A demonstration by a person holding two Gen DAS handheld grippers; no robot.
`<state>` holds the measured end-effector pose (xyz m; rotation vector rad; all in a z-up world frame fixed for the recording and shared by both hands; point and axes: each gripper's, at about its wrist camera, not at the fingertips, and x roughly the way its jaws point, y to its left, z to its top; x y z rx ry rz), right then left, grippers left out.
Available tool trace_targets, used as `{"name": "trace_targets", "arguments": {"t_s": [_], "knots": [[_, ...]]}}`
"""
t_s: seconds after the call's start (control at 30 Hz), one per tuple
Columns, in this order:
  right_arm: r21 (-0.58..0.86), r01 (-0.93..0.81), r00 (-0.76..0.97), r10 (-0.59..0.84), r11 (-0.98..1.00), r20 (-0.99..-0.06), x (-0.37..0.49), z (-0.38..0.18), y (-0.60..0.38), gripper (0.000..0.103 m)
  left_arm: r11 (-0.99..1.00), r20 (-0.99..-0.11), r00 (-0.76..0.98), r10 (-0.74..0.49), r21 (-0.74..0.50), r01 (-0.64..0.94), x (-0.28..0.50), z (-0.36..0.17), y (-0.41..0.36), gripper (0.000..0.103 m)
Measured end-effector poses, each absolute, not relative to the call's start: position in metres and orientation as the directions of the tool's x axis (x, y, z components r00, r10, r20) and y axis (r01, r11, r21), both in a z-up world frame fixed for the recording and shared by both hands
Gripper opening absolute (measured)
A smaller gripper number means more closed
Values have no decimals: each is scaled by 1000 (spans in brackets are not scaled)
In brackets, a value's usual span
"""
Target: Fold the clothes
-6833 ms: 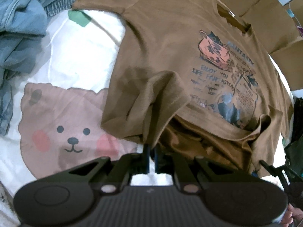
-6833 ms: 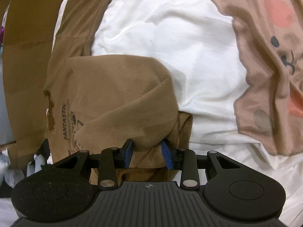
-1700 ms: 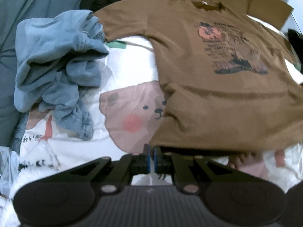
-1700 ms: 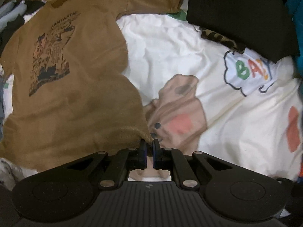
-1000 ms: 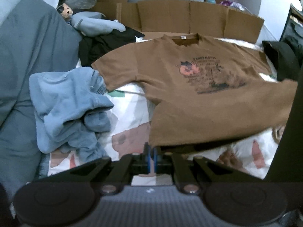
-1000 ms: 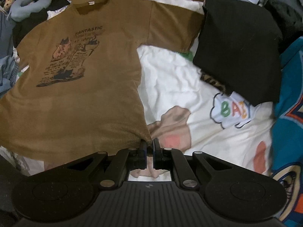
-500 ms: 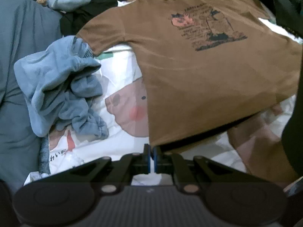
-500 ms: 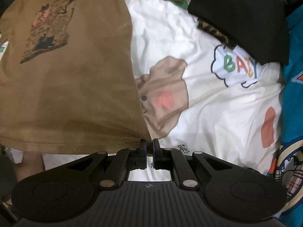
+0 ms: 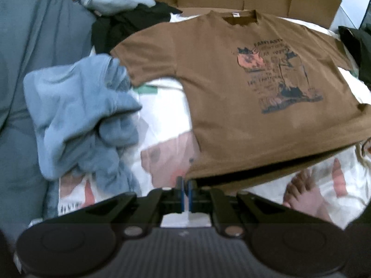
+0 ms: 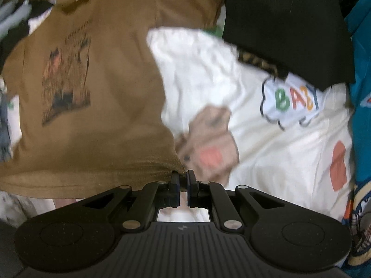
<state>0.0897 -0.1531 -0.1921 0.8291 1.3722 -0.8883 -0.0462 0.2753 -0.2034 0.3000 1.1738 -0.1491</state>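
So the brown t-shirt [image 9: 231, 88] is spread print-side up on the cartoon bedsheet [image 10: 231, 69], collar at the far end, hem at the near end. Each near corner of the hem is pinched: the left gripper [image 9: 185, 185] is clamped shut on the left corner, the right gripper [image 10: 183, 180] on the right one. The shirt's long axis runs straight away from both grippers, near to far, and the hem looks lifted a bit off the sheet. Neither hand is closer really. Probably the hem gets carried toward the collar next. A blue garment [image 9: 81, 115] is heaped just left of the shirt.
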Motion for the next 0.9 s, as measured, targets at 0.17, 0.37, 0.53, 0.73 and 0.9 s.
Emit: {"name": "trace_targets", "arguments": {"t_s": [0.17,0.37,0.53,0.73,0.9], "knots": [[22,944,42,-54,328,-998,98,-200,-177,3,963,-932,362,32,126,240,-20,-213,274,3],[23,937,33,-23,347,-999,98,-198,-173,3,964,-944,330,12,98,247,-27,-204,282,3],[-7,900,-35,57,435,-998,83,-202,-149,3,947,-961,278,6,94,306,-56,-214,280,3],[-46,915,-85,81,401,-993,65,-233,-127,3,936,-976,217,20,94,340,-82,-251,271,3],[-88,911,-124,63,404,-990,63,-259,-118,3,923,-990,142,-10,46,382,-100,-263,269,7]]}}
